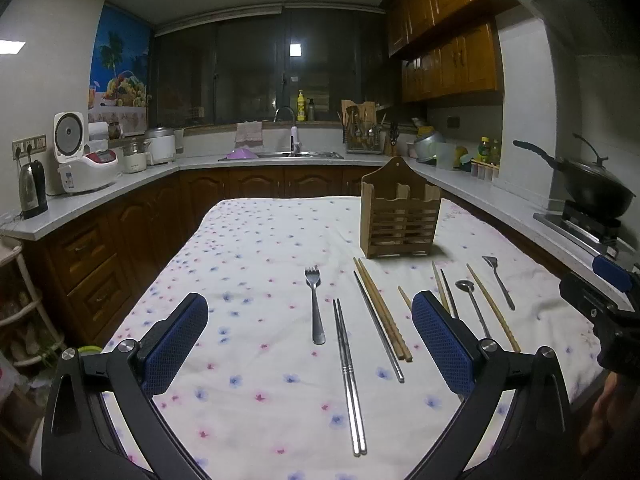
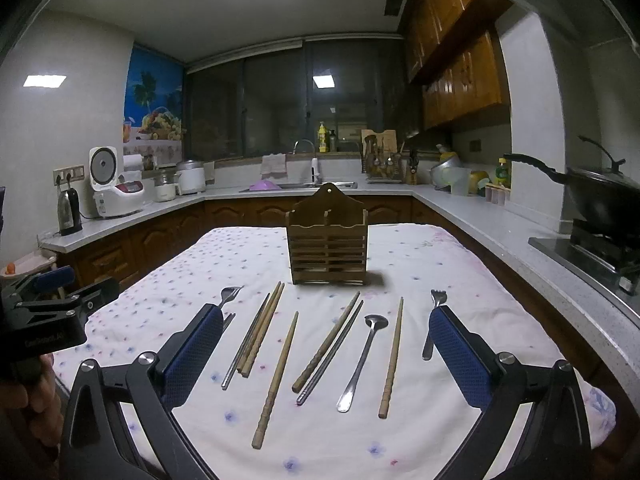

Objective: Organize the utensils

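Note:
A slatted wooden utensil holder [image 1: 400, 216] [image 2: 327, 240] stands upright on the flowered tablecloth [image 1: 256, 264]. In front of it lie a steel fork [image 1: 315, 304], steel chopsticks [image 1: 350, 376], wooden chopsticks [image 1: 382, 308] [image 2: 276, 376], a steel spoon [image 2: 362, 360] [image 1: 474, 306] and a second fork [image 2: 433, 320] [image 1: 498, 280]. My left gripper [image 1: 310, 312] is open and empty above the near table. My right gripper [image 2: 326, 328] is open and empty over the row of utensils, also showing at the left view's right edge.
Kitchen counters wrap around the table, with a sink [image 1: 280, 155] at the back, a rice cooker [image 1: 80, 160] and kettle [image 1: 32, 188] on the left, and a wok on the stove [image 1: 592, 188] on the right. The table's near edge drops off just below both grippers.

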Demonstrator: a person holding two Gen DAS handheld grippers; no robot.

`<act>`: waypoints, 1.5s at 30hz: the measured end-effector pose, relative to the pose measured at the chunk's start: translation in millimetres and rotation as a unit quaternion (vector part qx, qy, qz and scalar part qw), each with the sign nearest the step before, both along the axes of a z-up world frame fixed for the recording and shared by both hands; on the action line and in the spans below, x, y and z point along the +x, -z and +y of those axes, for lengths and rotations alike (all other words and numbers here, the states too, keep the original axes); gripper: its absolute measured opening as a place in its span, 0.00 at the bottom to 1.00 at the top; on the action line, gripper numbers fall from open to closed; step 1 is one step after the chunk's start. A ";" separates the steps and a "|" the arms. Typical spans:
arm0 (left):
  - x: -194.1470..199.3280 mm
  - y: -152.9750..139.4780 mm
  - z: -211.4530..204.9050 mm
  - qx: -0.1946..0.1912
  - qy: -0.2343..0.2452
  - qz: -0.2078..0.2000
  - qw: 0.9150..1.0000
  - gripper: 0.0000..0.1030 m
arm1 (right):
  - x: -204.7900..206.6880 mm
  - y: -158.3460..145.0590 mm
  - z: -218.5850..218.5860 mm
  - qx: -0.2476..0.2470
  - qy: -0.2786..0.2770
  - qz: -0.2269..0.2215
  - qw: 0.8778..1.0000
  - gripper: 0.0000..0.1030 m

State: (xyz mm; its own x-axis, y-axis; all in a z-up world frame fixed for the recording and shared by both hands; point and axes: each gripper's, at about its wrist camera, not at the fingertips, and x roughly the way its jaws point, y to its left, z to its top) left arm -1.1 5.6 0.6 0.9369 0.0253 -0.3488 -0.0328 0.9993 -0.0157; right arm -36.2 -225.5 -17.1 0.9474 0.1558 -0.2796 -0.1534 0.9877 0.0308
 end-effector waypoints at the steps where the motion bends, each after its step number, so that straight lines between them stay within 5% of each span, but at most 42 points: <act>1: 0.1 0.5 -0.8 0.000 0.000 0.000 1.000 1.00 | 0.4 0.0 -0.2 -0.001 0.000 -0.001 1.000 1.00; 45: 7.0 8.7 3.2 -0.003 0.003 0.016 1.000 1.00 | -0.3 -1.2 4.4 0.000 -0.004 0.002 1.000 1.00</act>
State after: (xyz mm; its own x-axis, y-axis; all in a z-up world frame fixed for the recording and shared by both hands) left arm 5.9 8.8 -8.1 0.9252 0.0172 -0.3790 -0.0275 0.9994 -0.0217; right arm -36.5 -221.1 -15.9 0.9450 0.1629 -0.2836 -0.1608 0.9865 0.0308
